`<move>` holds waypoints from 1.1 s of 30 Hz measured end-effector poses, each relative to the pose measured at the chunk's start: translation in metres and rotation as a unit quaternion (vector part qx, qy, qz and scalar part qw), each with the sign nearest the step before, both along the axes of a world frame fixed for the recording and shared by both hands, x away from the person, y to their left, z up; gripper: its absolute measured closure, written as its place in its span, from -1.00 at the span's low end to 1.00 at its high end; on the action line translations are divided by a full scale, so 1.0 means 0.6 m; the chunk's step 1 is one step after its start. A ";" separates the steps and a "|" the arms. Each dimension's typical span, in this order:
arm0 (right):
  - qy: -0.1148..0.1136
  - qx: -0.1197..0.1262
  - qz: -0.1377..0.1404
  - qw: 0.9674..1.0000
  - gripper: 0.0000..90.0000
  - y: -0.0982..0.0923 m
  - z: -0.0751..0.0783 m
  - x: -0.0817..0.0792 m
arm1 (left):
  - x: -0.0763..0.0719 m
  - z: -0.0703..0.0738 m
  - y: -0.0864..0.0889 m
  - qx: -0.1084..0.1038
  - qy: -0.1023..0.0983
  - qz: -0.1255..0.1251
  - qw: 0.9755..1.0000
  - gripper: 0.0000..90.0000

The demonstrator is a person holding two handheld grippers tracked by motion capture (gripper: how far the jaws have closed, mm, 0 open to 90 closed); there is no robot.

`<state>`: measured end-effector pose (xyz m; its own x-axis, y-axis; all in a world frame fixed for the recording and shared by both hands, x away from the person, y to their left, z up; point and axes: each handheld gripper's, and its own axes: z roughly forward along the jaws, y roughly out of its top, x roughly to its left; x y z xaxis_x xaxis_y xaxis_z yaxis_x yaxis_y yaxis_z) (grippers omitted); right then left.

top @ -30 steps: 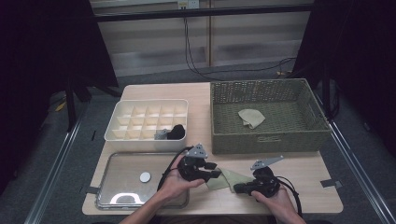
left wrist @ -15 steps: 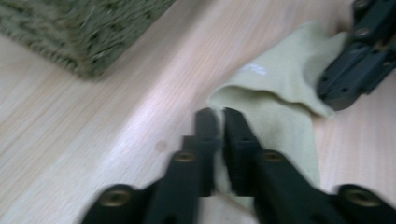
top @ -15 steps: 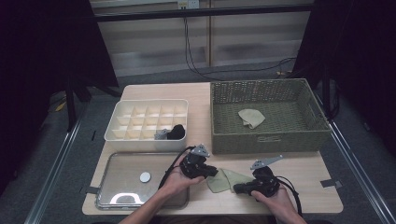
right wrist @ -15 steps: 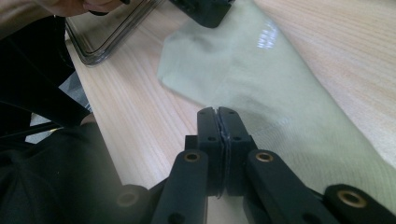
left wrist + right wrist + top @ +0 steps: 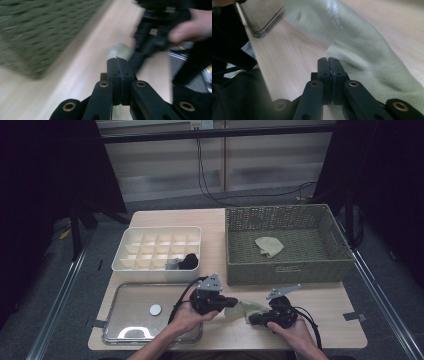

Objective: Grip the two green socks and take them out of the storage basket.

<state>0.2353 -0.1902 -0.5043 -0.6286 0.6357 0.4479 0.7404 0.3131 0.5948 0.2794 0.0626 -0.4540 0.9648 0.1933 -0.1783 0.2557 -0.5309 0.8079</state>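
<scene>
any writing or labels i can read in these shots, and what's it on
No text can be read in any view.
wicker basket: a small pale tag on its front wall, marks too small to read.
wall outlet plate at the top of the high view: too small and blurred to tell.

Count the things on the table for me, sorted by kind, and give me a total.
Pale green cloths: 2, one between the grippers, one in the basket
Wicker basket: 1
White divided box: 1
Clear tray: 1
Dark items in the box: 1 clump, too small to separate
White disc on the tray: 1
Total: 7
</scene>
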 end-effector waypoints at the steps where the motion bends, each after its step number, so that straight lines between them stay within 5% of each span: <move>1: 0.000 0.000 -0.001 1.000 0.97 0.001 0.000 0.002 | -0.009 0.002 -0.002 0.003 -0.005 -0.008 1.000 1.00; 7: -0.007 -0.007 -0.013 1.000 0.96 -0.004 0.001 0.012 | -0.038 -0.021 -0.011 0.041 0.006 -0.049 0.998 1.00; 11: -0.017 -0.015 -0.019 1.000 0.93 -0.013 0.004 0.010 | -0.037 -0.047 -0.012 0.077 0.012 -0.045 0.996 1.00; 15: -0.022 -0.015 -0.026 0.999 0.86 -0.023 0.006 0.006 | -0.026 -0.055 -0.008 0.087 0.017 -0.027 0.996 0.99; 23: -0.042 0.007 -0.031 0.999 0.72 -0.037 0.019 -0.003 | -0.012 -0.046 0.021 0.067 0.039 -0.009 0.997 0.72; 28: -0.045 0.017 -0.037 0.998 0.71 -0.041 0.023 -0.002 | 0.006 -0.038 0.038 0.031 0.047 0.017 0.998 0.58; 33: -0.041 0.002 -0.032 0.999 0.73 -0.036 0.017 -0.001 | 0.019 -0.055 0.025 0.050 0.053 0.031 0.997 0.66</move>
